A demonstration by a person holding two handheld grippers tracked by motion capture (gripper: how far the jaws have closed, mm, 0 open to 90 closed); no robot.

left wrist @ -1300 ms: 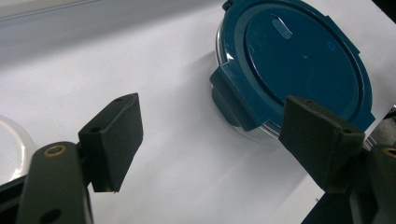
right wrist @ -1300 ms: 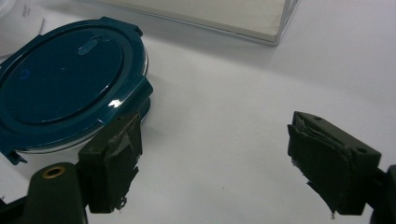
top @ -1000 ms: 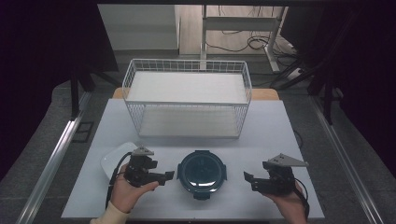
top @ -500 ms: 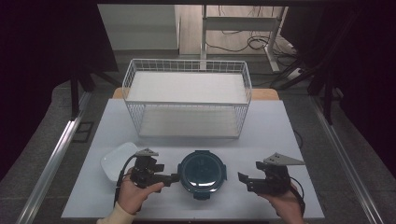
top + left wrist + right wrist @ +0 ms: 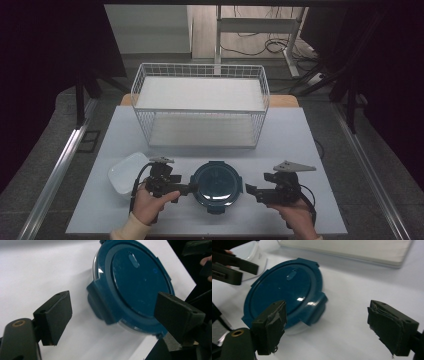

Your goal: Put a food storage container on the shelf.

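Observation:
A round clear container with a dark blue clip lid (image 5: 216,185) sits near the table's front edge. My left gripper (image 5: 187,189) is at its left side, open, with fingertips touching or almost touching the rim. In the left gripper view the lid (image 5: 137,282) lies ahead and its side latch (image 5: 100,305) sits between my open left gripper (image 5: 112,315). My right gripper (image 5: 251,191) stands open just right of the container. In the right gripper view, the lid (image 5: 284,290) and a latch (image 5: 315,307) lie left of centre, partly inside my open right gripper (image 5: 332,327).
A white square bowl (image 5: 126,174) lies left of the left hand, also seen as a white bowl (image 5: 253,255). A white wire basket (image 5: 200,107) stands behind the container at mid-table. The table's front edge is just below both hands.
Both grippers have closed in on the container: the left one slid right, away from the white bowl, to the lid's rim; the right one slid left.

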